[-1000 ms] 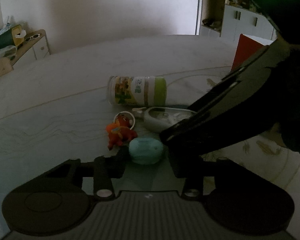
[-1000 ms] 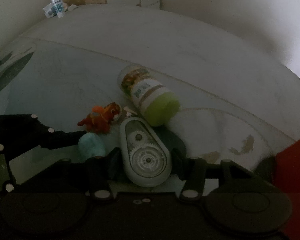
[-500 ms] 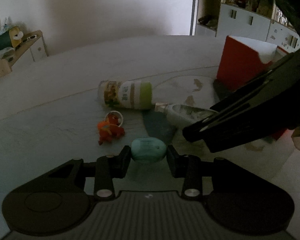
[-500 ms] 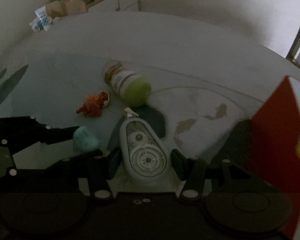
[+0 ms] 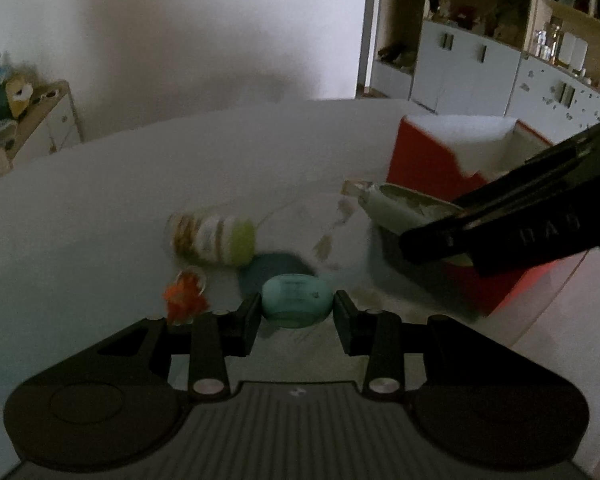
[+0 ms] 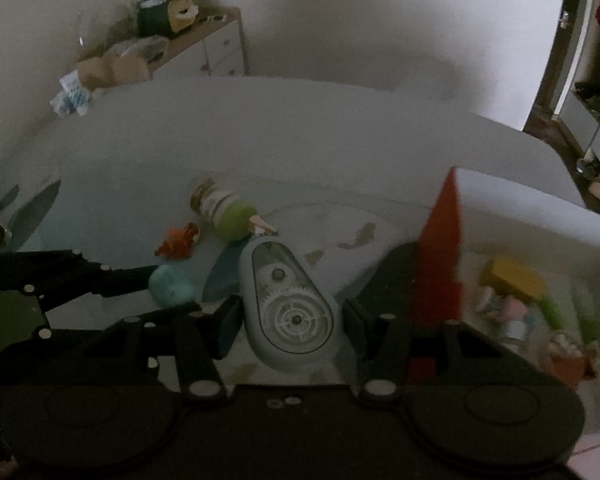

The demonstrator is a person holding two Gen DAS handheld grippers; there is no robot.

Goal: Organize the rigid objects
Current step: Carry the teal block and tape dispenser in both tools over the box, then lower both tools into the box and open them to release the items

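My left gripper [image 5: 296, 308] is shut on a small teal oval case [image 5: 296, 300], lifted above the table. My right gripper [image 6: 290, 316] is shut on a pale grey correction-tape dispenser [image 6: 288, 308], also raised; in the left wrist view that dispenser [image 5: 400, 206] hangs in front of the red box [image 5: 432, 160]. The teal case [image 6: 172, 286] and the left gripper's fingers [image 6: 116, 276] show at the left of the right wrist view. On the table lie a green-capped bottle [image 5: 214, 236] on its side and an orange toy figure [image 5: 184, 296]. The red box [image 6: 440, 264] is open and holds several small items.
The white round table [image 6: 300, 136] carries a pale mat with leaf prints [image 6: 356, 232]. A low cabinet [image 6: 216, 48] with boxes and bags stands against the far wall. White cupboards and shelves [image 5: 480, 56] stand at the back right in the left wrist view.
Both grippers rose with the teal case and the tape dispenser and swung right toward the red box, which now fills more of each view. The bottle and orange toy stayed on the table.
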